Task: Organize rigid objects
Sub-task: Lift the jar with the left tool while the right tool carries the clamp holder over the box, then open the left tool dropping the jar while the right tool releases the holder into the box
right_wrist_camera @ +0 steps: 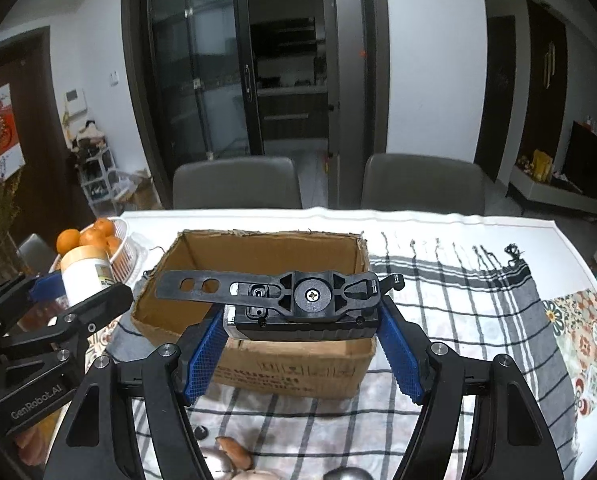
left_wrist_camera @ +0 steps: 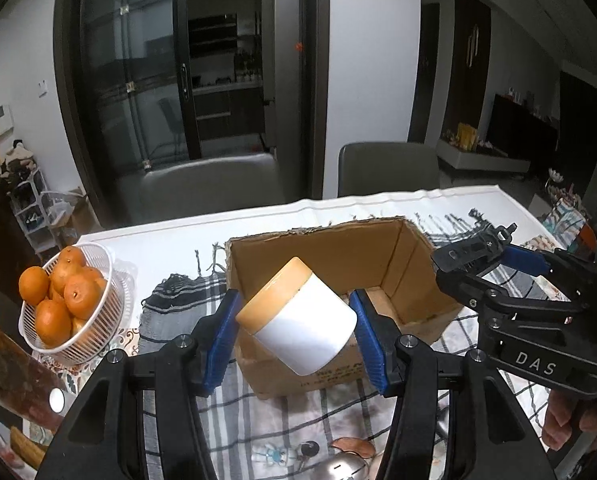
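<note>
- Left wrist view: the left tongs are clamped on a white jar with a tan lid.
- The jar is held tilted, with its lid turned up and to the left.
- The jar is pressed from both sides by the blue pads.
- The jar is seen up in front of a brown cardboard box, which is open at the top.
- The box is set on a checked cloth spread over the surface.
- A white basket full of oranges is seen to the left of the box, on the surface.
- The right tongs are seen at the right edge, beside the box, with a hand under them.
- Right wrist view: the right tongs are clamped on a black tool with a long flat arm and a screw in its middle.
- The black tool is held level, over the near wall of the box.
- The left tongs with the jar are seen at the left, just beside the box.
- Two grey chairs are seen behind the surface.
- Some small shiny things are seen on the cloth near the bottom edge, but what they are cannot be told.
</note>
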`<state>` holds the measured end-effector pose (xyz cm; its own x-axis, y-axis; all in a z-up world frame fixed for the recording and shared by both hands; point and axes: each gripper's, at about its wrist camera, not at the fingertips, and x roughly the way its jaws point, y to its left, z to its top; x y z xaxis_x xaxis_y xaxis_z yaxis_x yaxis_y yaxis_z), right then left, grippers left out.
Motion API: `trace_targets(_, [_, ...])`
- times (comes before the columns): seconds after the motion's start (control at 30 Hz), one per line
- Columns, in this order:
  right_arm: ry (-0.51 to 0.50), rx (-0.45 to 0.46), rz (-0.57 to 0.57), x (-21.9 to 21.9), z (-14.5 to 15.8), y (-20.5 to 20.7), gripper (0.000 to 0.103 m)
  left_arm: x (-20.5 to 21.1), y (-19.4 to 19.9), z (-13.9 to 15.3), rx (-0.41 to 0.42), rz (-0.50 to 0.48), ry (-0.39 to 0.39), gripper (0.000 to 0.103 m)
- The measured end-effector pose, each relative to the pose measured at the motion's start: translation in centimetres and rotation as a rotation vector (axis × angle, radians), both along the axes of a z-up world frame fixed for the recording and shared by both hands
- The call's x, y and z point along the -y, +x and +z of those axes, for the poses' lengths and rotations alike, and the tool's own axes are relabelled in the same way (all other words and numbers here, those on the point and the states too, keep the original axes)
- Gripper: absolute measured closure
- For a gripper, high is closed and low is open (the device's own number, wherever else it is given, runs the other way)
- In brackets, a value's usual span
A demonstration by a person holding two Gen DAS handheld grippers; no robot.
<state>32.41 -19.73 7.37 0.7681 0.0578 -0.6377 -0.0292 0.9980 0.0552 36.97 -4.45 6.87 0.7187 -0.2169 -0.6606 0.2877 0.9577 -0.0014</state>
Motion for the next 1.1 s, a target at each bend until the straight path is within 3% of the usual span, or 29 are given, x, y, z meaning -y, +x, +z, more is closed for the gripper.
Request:
trace_targets(0.43, [0.024, -0.266, 0.045, 1.2, -2.3, 7.8, 0.03, 1.4, 6.0, -1.4, -0.168, -0.005, 0.063, 0.048])
trace_targets(0.7, [-0.015, -0.41, 0.045, 1.6, -4.6, 10.3, 0.03, 2.1, 8.7, -4.0, -0.277, -0.011, 0.116, 0.048])
trace_targets(0.97, [-0.091, -0.451, 0.07, 0.7, -5.1, 11.0, 0.03, 2.1, 9.5, -5.7, -0.34, 0.009, 0.127, 0.048])
trace_targets(1.1, [-0.092, -0.453, 0.071, 0.6, -5.2, 11.4, 0.029, 2.1, 9.4, -5.6, -0.338, 0.013, 0.126, 0.032])
